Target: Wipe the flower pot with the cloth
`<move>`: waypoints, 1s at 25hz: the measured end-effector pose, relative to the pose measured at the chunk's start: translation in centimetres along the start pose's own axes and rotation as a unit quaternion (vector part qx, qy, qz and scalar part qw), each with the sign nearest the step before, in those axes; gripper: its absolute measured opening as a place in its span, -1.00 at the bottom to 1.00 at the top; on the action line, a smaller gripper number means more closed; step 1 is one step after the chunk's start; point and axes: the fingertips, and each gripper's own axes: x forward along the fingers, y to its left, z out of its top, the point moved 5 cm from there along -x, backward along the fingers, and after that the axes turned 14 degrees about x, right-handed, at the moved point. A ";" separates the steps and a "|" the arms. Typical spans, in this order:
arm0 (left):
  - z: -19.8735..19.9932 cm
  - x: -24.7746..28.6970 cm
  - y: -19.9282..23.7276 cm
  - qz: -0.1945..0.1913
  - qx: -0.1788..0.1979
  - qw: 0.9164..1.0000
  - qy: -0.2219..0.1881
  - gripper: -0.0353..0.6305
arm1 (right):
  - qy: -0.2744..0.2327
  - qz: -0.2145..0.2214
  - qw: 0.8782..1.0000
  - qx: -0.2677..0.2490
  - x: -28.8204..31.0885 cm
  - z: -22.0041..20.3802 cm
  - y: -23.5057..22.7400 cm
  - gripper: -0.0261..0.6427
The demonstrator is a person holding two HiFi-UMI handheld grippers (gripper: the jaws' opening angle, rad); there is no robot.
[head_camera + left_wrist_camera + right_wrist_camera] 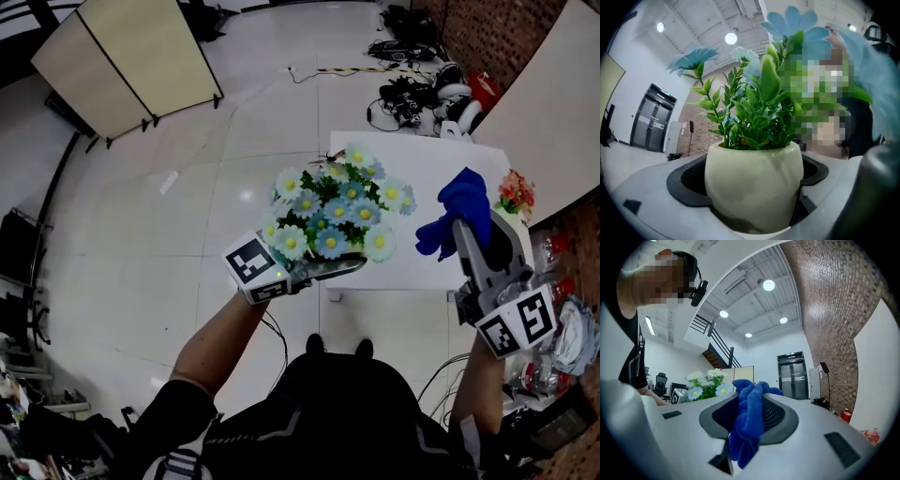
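Observation:
A cream flower pot [753, 185] with green leaves and pale blue daisies [336, 214] is clamped between the jaws of my left gripper [754, 192], held up in the air above the white table [427, 178]. In the head view only its flowers show; the pot is hidden behind them. My right gripper [469, 234] is shut on a blue cloth [459, 208], which bunches up above its jaws [749, 420]. The cloth hangs apart from the flowers, to their right. In the right gripper view the flowers [707, 383] show far off at the left.
A small red flower bunch [516, 194] lies at the table's right edge. Cables and gear [422, 94] are piled on the floor beyond the table. A folding screen [131, 56] stands far left. Brick wall [834, 310] is on the right.

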 end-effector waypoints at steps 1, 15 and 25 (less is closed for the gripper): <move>-1.4 0.1 -0.5 -0.007 -0.010 1.000 -0.002 0.79 | 0.007 -0.002 1.000 0.004 0.1 -0.6 -0.4 -0.62; -21.2 -0.5 -2.1 -0.008 -0.031 0.998 0.058 0.79 | 0.063 -0.022 0.998 0.016 1.1 -13.0 -4.1 -0.62; -30.6 -0.6 -2.7 -0.035 -0.018 0.995 0.086 0.79 | 0.075 -0.026 0.997 0.021 2.7 -19.9 -6.4 -0.62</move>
